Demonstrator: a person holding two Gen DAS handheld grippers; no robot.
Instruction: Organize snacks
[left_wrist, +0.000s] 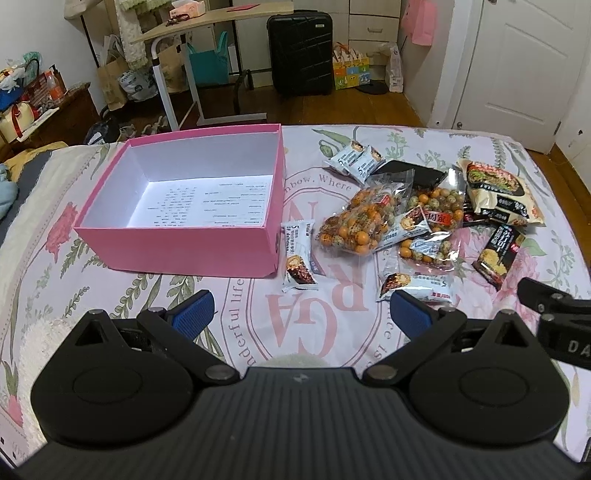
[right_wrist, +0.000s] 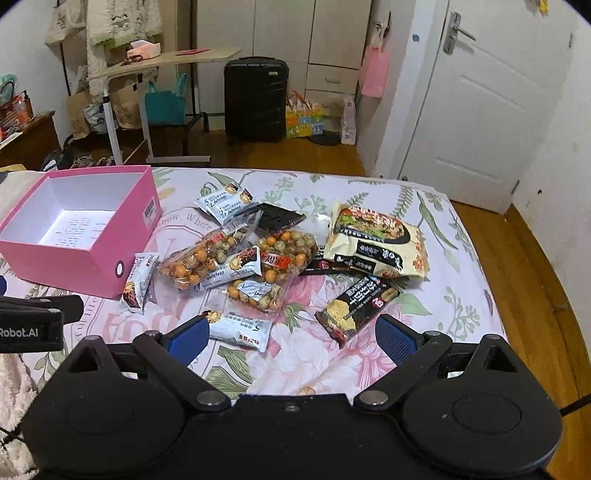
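L gripper (left_wrist: 303, 314) has jaws spread wide, nothing btwn the blue pads (left_wrist: 194, 312), hovering over the floral bedsheet (left_wrist: 332, 332). R gripper (right_wrist: 291, 334) same: jaws spread apart, holding nothing, above the sheet w/ a white snack pack (right_wrist: 240, 328) just beyond its left pad and a black chip packet (right_wrist: 354, 310) just beyond toward the right pad. Each gripper's side shows at the edge of the other's view. Snacks lie in a loose pile on the bed, right of the box & none inside it: two clear bags of orange/green coated nuts (left_wrist: 358, 225), overlapping, w/ small white packs on top; a lone white pack (left_wrist: 299, 258) just beside the box's near right corner; two more white packs (left_wrist: 354, 160) at the far side of the pile; a big beige noodle bag (left_wrist: 498, 192) furthest right, partly over a dark packet. Pink box (left_wrist: 177, 251) sits open on the sheet, left of the pile, white inside w/ printed text on the floor, a barcode label on its right wall in the R view. Beyond the bed: wood floor, a black suitcase (left_wrist: 299, 51), a rolling side table (left_wrist: 207, 22), paper bags, a white door (right_wrist: 480, 110).
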